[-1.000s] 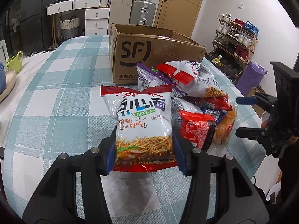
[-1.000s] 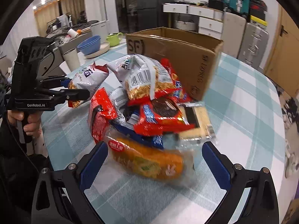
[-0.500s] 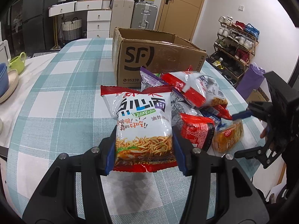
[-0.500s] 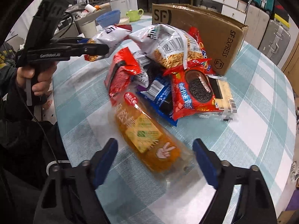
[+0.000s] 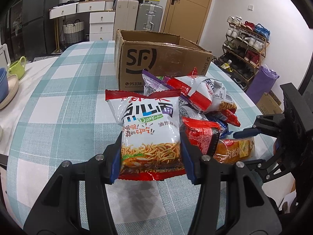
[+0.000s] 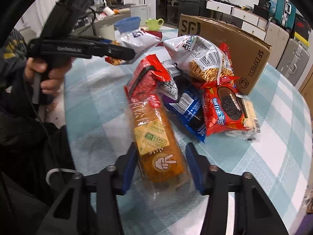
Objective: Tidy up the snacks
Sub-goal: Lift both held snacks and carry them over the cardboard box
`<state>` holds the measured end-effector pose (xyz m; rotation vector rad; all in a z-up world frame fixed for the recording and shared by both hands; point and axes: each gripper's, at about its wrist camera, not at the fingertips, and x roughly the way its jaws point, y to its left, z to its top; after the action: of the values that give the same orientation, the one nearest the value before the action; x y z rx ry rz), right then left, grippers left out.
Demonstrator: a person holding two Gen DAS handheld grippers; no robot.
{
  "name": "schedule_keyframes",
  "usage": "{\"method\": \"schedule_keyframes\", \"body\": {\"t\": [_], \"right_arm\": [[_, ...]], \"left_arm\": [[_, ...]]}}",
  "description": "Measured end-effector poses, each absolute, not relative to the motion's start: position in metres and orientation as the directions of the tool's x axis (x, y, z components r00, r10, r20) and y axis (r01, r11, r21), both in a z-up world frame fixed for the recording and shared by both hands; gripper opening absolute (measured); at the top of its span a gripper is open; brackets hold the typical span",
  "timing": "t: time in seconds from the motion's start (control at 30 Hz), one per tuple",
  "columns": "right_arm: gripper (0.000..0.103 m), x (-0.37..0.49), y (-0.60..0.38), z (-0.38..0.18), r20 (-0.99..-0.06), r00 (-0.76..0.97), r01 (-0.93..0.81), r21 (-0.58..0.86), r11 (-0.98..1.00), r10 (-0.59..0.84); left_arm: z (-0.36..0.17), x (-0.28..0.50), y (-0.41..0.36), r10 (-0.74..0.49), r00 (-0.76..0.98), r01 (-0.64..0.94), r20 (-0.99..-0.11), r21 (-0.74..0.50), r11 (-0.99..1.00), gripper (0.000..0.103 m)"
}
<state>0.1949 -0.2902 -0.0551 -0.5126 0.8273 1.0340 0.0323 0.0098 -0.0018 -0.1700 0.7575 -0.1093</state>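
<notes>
My left gripper (image 5: 150,156) is shut on a white and red noodle snack bag (image 5: 148,133) and holds it upright above the checked table (image 5: 58,117). It also shows in the right wrist view (image 6: 140,39). My right gripper (image 6: 160,164) has its jaws closed around the near end of an orange bread pack (image 6: 156,143) lying on the table; the pack also shows in the left wrist view (image 5: 234,150). A pile of snack packs (image 6: 195,90) lies between the grippers and the open SF cardboard box (image 5: 156,64).
A red cookie pack (image 6: 225,109) and a blue pack (image 6: 189,113) lie at the pile's right side. Bowls and a green cup (image 5: 17,68) stand at the table's left edge. A shoe rack (image 5: 246,45) and suitcases stand beyond the table.
My right gripper moved in over the orange bread pack and narrowed its jaws around it. The left gripper kept holding the noodle bag nearly still.
</notes>
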Motion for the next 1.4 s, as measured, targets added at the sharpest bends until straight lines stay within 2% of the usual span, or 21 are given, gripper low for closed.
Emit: {"method": "schedule_keyframes", "body": {"t": [0.1, 0.37, 0.57, 0.83, 1.4], "right_arm": [[0.037, 0.188, -0.296, -0.054, -0.78, 0.261, -0.902, 0.013, 0.431, 0.57], [0.036, 0.176, -0.315, -0.032, -0.7, 0.274, -0.892, 0.072, 0.447, 0.66], [0.036, 0.171, -0.324, -0.005, -0.6, 0.364, -0.858, 0.081, 0.507, 0.712], [0.036, 0.189, -0.322, 0.028, -0.495, 0.509, -0.766, 0.111, 0.633, 0.704], [0.037, 0.261, -0.309, 0.068, -0.44, 0.629, -0.622, 0.211, 0.754, 0.641]], "left_arm": [[-0.002, 0.035, 0.013, -0.158, 0.723, 0.031, -0.673, -0.196, 0.98, 0.049], [0.002, 0.033, 0.014, -0.16, 0.732, 0.033, -0.662, -0.199, 0.979, 0.049], [0.013, 0.027, 0.011, -0.166, 0.755, 0.046, -0.634, -0.201, 0.978, 0.049], [0.032, 0.022, 0.004, -0.164, 0.78, 0.055, -0.604, -0.195, 0.979, 0.049], [0.08, 0.054, 0.002, -0.125, 0.824, 0.032, -0.552, -0.175, 0.984, 0.049]]}}
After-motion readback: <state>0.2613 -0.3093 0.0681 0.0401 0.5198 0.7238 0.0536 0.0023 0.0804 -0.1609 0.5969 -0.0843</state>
